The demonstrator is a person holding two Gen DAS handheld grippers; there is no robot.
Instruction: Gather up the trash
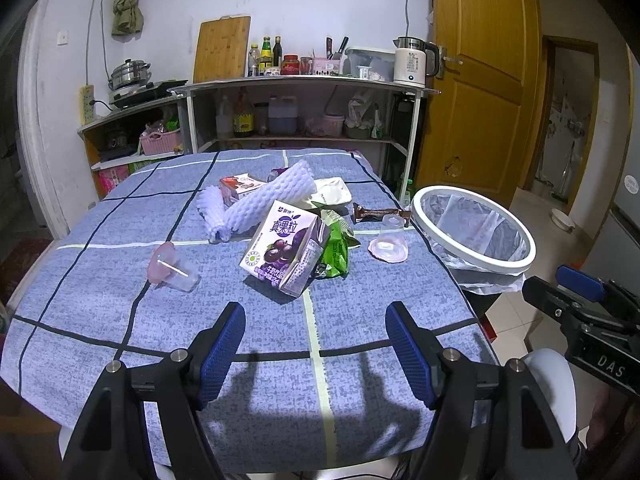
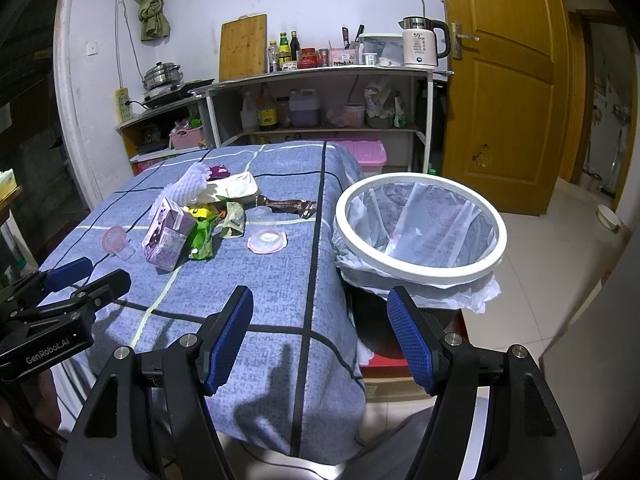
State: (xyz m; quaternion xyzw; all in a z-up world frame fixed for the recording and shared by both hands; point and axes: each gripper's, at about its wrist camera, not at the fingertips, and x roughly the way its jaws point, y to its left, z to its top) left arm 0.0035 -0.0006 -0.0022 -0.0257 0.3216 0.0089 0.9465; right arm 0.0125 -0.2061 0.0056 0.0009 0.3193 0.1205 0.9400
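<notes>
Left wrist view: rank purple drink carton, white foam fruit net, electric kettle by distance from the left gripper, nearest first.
From the left gripper, open above the tablecloth:
1. Purple drink carton, straight ahead at mid-table.
2. White foam fruit net, behind the carton, slightly left.
3. Electric kettle, far back on the shelf top, right, next to the door.

the purple carton (image 1: 285, 249) reads 真果粒, the kettle (image 2: 420, 43) 55°, the left gripper (image 2: 60, 280) genrobot.ai.
</notes>
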